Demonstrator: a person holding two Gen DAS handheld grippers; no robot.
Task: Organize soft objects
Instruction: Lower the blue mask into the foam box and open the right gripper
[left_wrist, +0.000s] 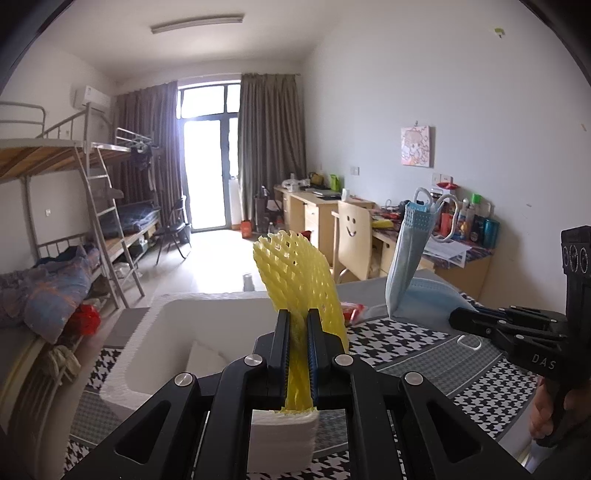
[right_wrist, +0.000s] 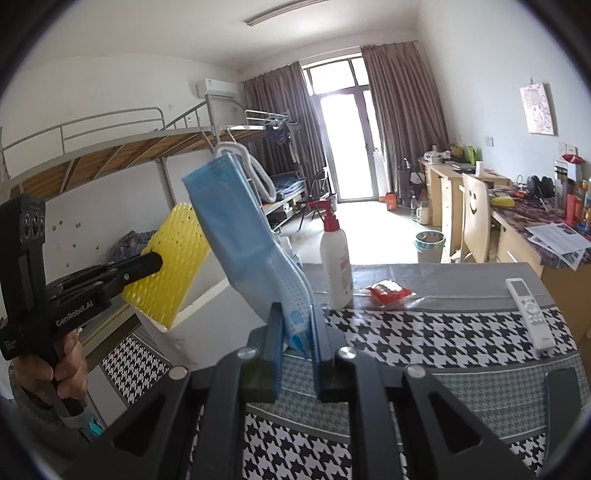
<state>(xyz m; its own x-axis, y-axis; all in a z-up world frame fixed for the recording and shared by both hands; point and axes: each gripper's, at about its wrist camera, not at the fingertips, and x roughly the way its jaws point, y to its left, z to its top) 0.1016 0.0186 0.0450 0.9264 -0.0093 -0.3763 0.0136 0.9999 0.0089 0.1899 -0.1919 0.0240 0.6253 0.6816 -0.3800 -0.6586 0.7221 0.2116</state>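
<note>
Mask (right_wrist: 236, 229) blue, folded; net (left_wrist: 295, 280) yellow mesh.

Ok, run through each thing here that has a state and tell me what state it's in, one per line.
Left tool: shut on the yellow foam net.
Yellow foam net: pinched, lifted, standing up over the white foam box.
Right tool: shut on the blue face masks.
Blue face masks: clamped, held up off the table.
White foam box: open-topped.
Pump bottle: upright on the table.
Remote control: lying flat.
</note>
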